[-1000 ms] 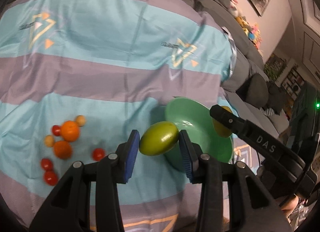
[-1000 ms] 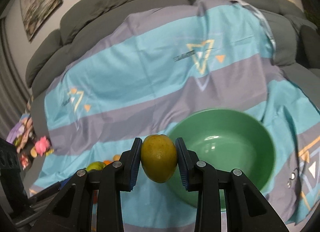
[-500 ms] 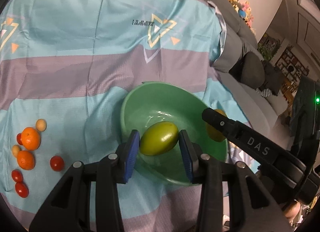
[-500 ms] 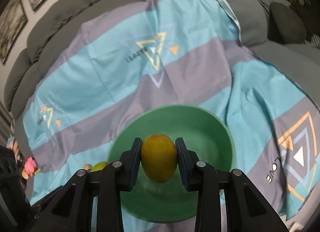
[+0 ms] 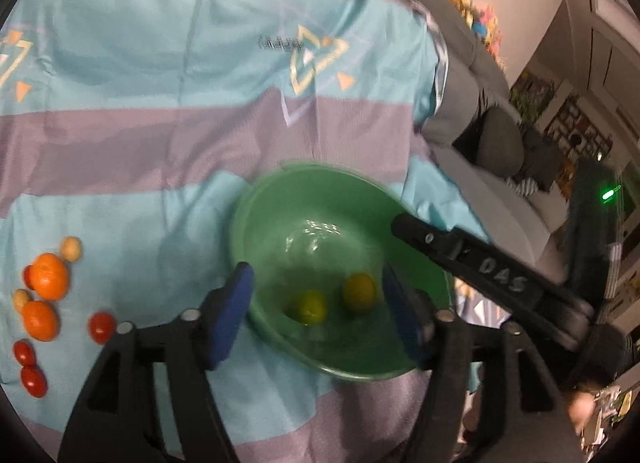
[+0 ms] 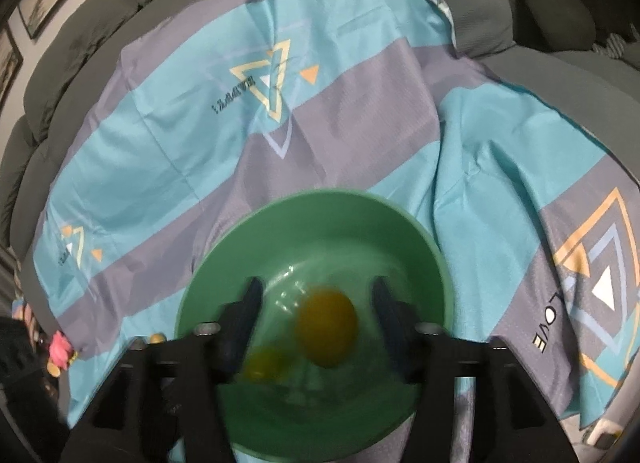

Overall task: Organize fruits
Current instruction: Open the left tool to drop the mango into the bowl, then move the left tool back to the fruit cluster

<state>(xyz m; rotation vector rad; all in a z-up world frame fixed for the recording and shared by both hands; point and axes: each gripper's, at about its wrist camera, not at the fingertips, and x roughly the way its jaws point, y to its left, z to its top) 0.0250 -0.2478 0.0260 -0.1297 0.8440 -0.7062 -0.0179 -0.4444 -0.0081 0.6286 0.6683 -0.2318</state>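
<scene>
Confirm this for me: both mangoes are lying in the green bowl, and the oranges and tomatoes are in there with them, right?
Not quite. Both mangoes lie in the green bowl, but the oranges and tomatoes are outside it, on the striped cloth to its left, as the left wrist view shows.

a grey sofa (image 6: 500,31) is covered by a turquoise-and-mauve striped sheet (image 5: 168,135). a green bowl (image 5: 256,223) is set on the sheet. to its left, two oranges (image 5: 48,276), red tomatoes (image 5: 101,326) and small tan fruits (image 5: 71,248) are scattered on the cloth.
</scene>
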